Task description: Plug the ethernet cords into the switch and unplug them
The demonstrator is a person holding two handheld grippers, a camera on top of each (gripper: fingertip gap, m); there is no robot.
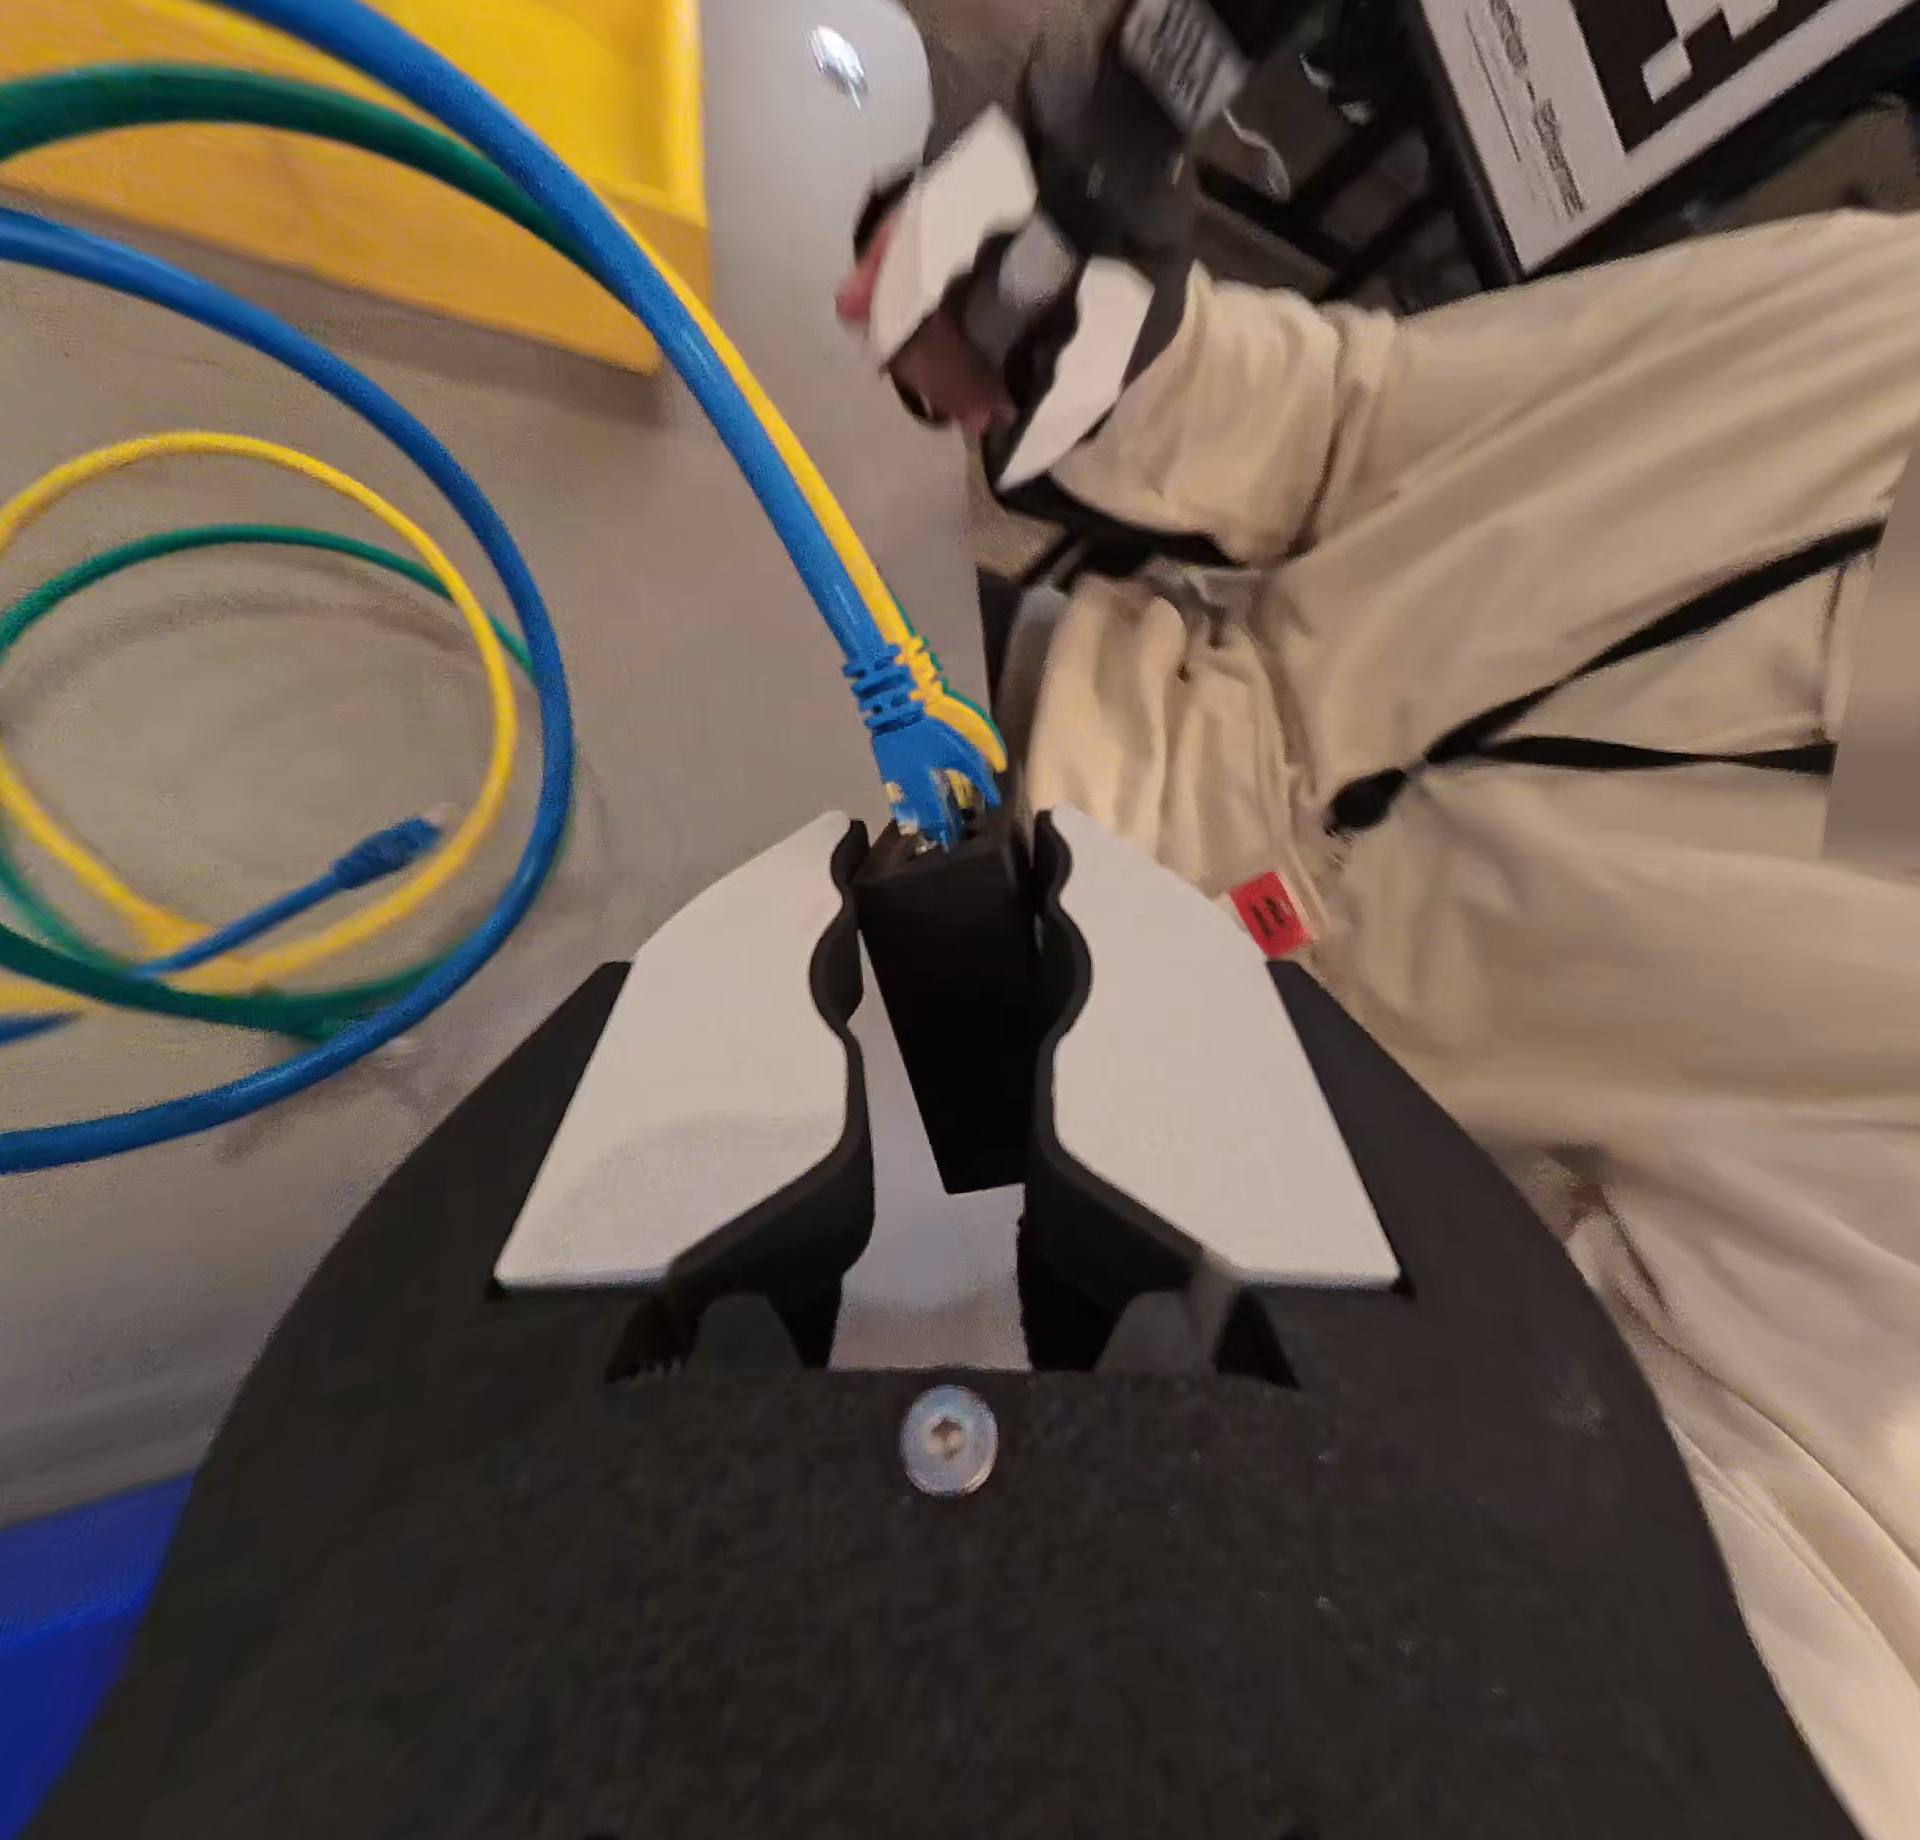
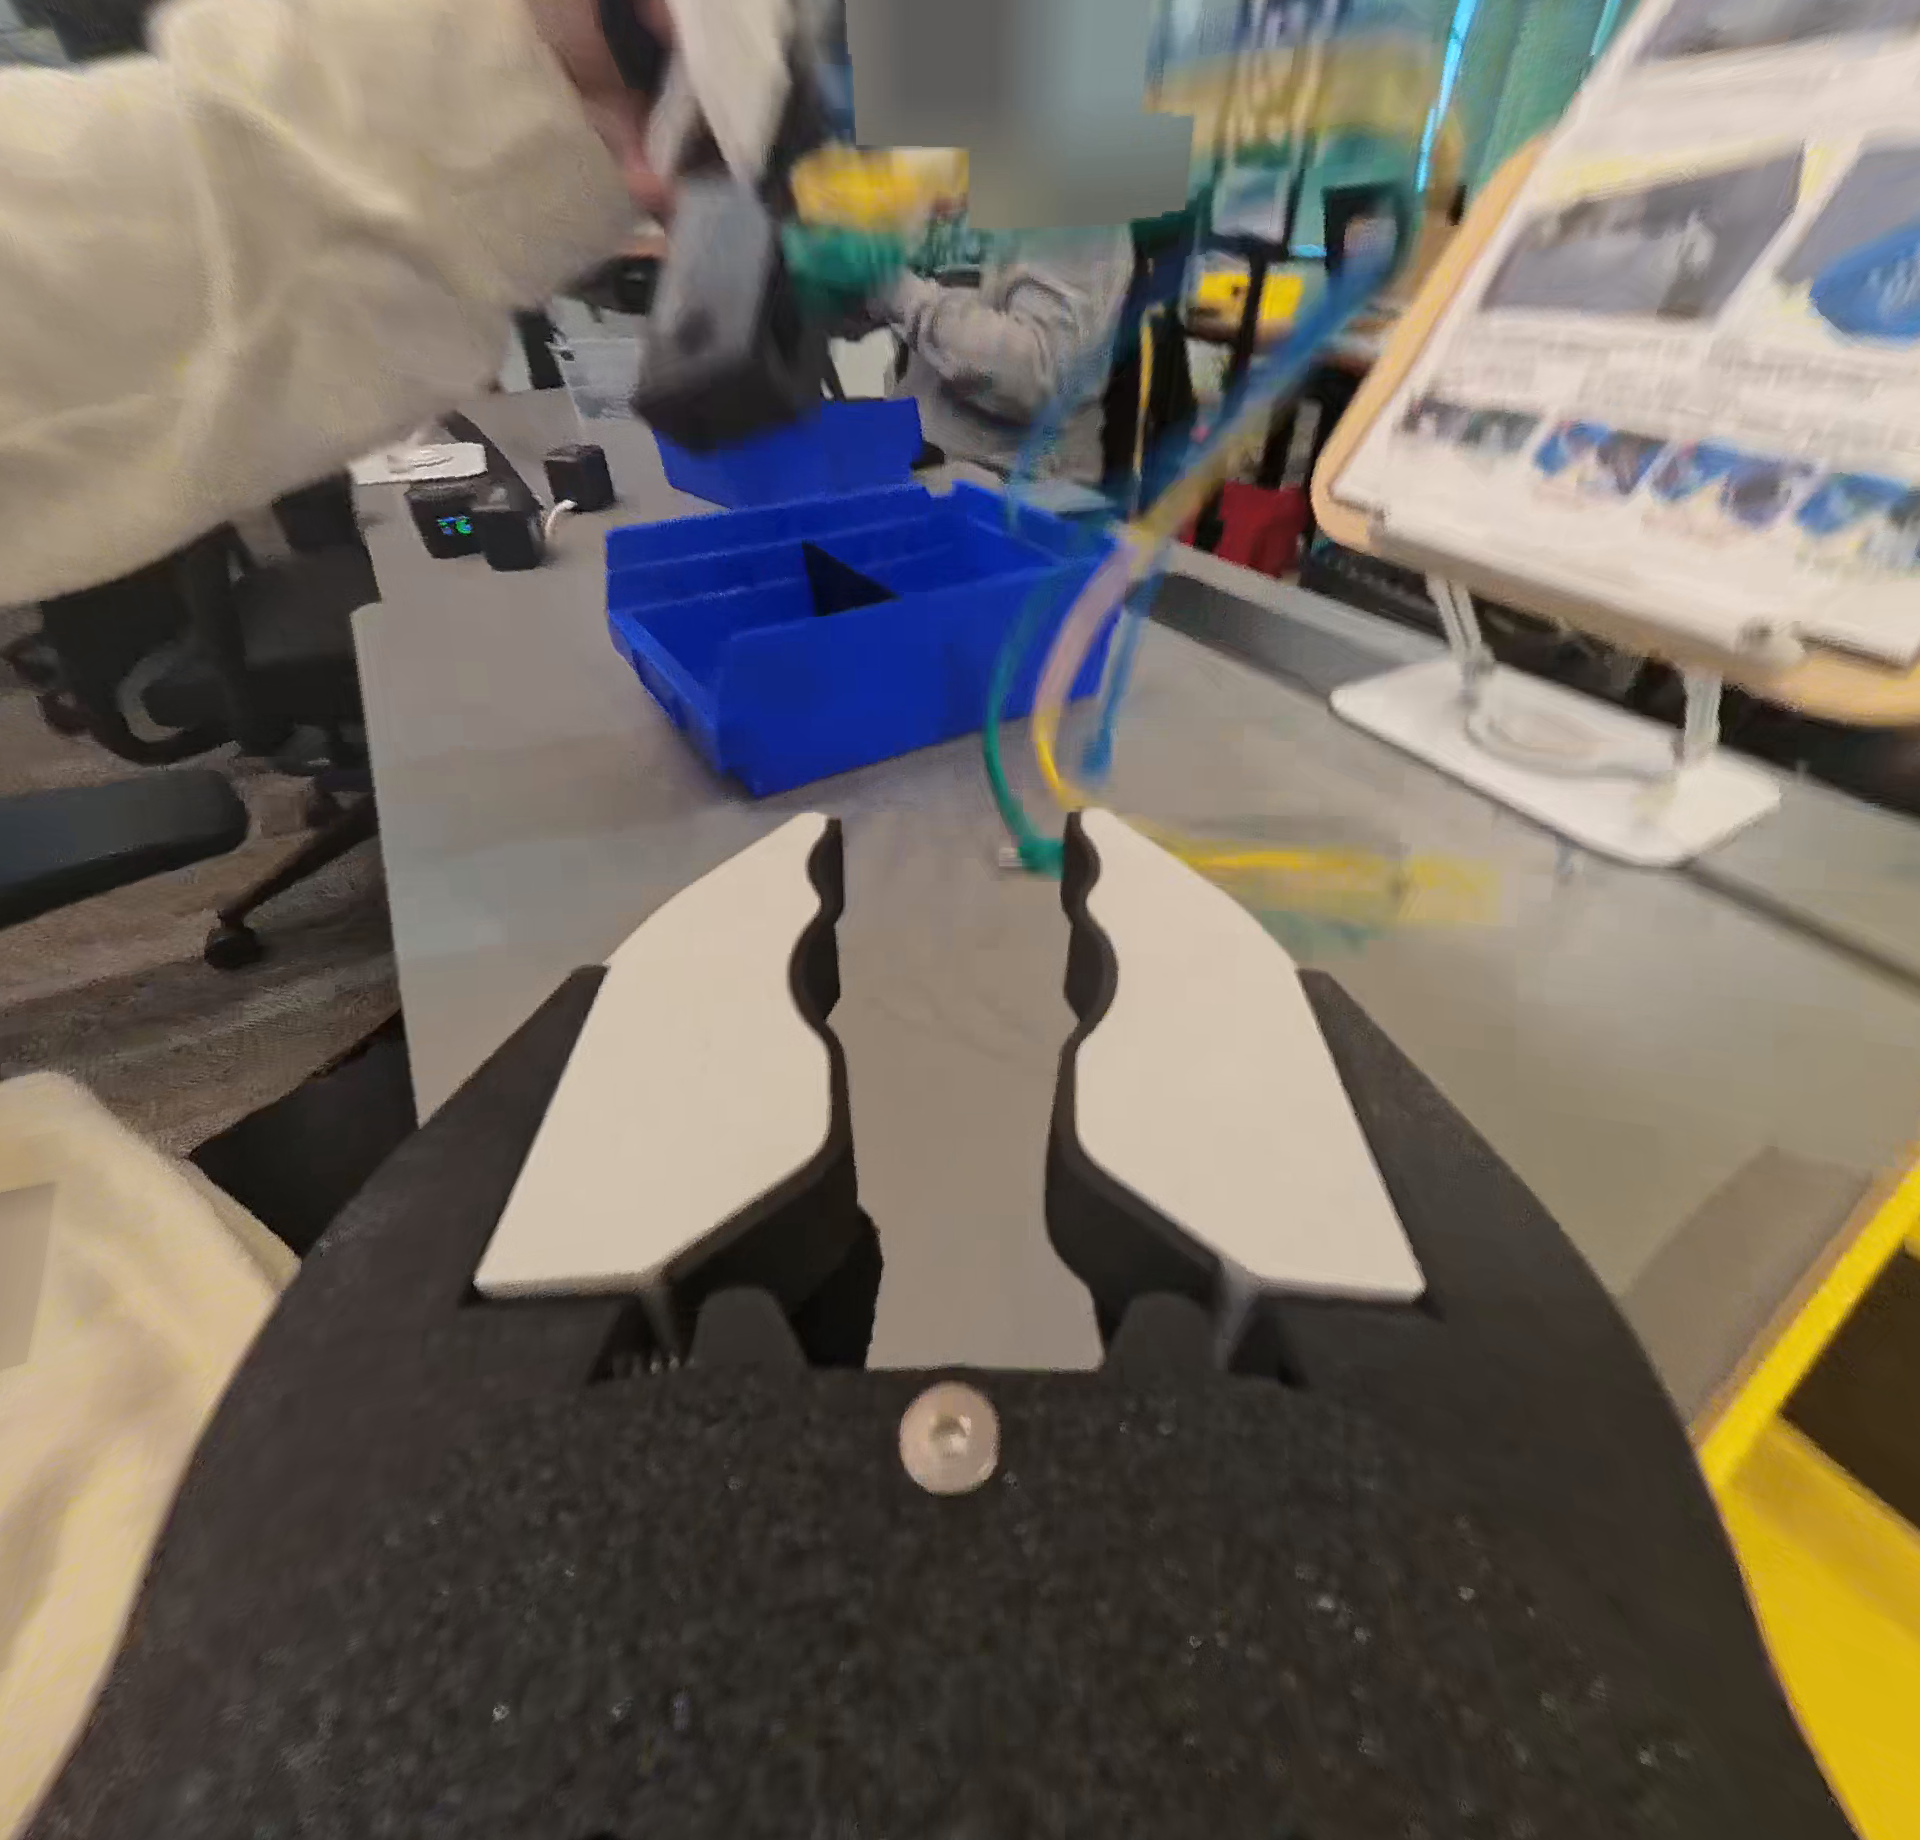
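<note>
In the left wrist view my left gripper [image 1: 945,840] is shut on a small black switch [image 1: 951,1011], held above the table. A blue cord [image 1: 727,388], a yellow cord [image 1: 821,502] and a green cord [image 1: 312,117] run into the switch's far end, where their plugs [image 1: 925,751] sit side by side. The cords loop over the grey table [image 1: 644,564]. A loose blue plug end [image 1: 384,850] lies on the table. In the right wrist view my right gripper [image 2: 948,834] is open and empty. A green plug end [image 2: 1031,853] hangs just beyond its right fingertip. The switch [image 2: 717,325] shows blurred at the upper left.
A yellow bin [image 1: 436,128] stands behind the cords and a blue bin [image 2: 831,637] at the table's middle. A display board on a clear stand [image 2: 1621,419] stands at the right, another yellow bin [image 2: 1829,1458] at the lower right. The person's cream sleeve [image 1: 1507,647] fills the right side. Office chairs [image 2: 156,751] stand beyond the table edge.
</note>
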